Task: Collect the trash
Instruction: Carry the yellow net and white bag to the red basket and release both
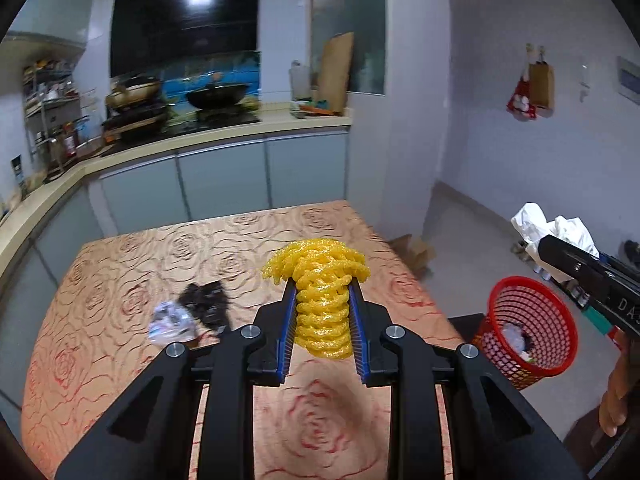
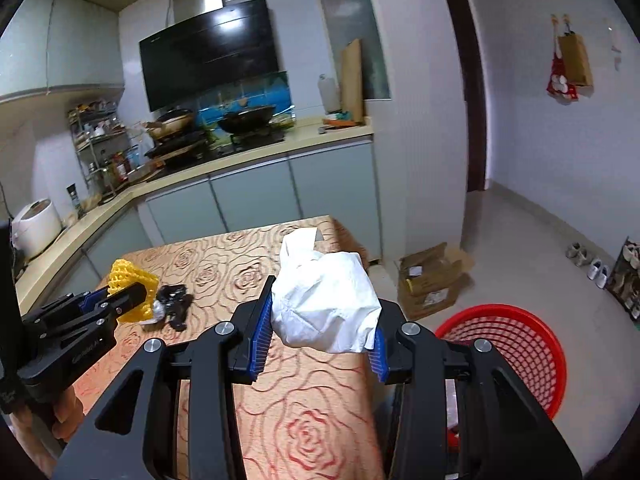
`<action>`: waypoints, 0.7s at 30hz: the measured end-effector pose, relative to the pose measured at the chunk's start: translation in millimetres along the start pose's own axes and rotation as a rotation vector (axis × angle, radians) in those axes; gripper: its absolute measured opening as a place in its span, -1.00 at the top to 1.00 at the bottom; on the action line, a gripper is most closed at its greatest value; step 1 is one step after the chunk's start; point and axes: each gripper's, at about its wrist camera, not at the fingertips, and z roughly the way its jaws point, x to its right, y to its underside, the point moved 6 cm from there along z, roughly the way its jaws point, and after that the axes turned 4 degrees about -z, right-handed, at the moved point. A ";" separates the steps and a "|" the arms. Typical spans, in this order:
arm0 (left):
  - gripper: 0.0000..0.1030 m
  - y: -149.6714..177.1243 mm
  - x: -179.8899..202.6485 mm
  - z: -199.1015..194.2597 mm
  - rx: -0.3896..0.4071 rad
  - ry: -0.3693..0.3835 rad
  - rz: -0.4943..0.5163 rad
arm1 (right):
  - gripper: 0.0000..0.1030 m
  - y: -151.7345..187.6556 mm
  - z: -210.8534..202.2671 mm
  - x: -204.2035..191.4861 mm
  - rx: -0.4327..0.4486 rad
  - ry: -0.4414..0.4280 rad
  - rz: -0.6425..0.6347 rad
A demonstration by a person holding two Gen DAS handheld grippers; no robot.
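Note:
My left gripper (image 1: 322, 288) is shut on a yellow foam fruit net (image 1: 320, 292), held above the rose-patterned table (image 1: 120, 264); the net (image 2: 130, 284) also shows at the left of the right wrist view. My right gripper (image 2: 322, 300) is shut on a crumpled white paper (image 2: 324, 300), which appears again (image 1: 556, 232) at the right edge of the left wrist view. A red mesh basket (image 1: 532, 328) with some scraps inside stands on the floor right of the table, also seen as a red rim (image 2: 516, 352). A black wrapper (image 1: 206, 304) and a silvery crumpled wrapper (image 1: 170, 322) lie on the table.
A kitchen counter (image 1: 224, 132) with a stove and pans runs behind the table. A flattened cardboard box (image 2: 434, 280) lies on the floor beyond the basket. Shoes (image 2: 592, 264) line the right wall. A person's hand (image 1: 618, 392) holds the right gripper's handle.

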 end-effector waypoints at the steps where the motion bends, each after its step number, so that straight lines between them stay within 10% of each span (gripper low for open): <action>1: 0.55 -0.3 7.8 1.6 -0.002 0.013 0.009 | 0.25 0.3 -1.6 5.3 0.002 0.008 0.005; 21: 0.52 4.2 168.3 52.5 -0.096 0.296 0.131 | 0.25 22.6 -41.8 129.5 0.005 0.229 0.126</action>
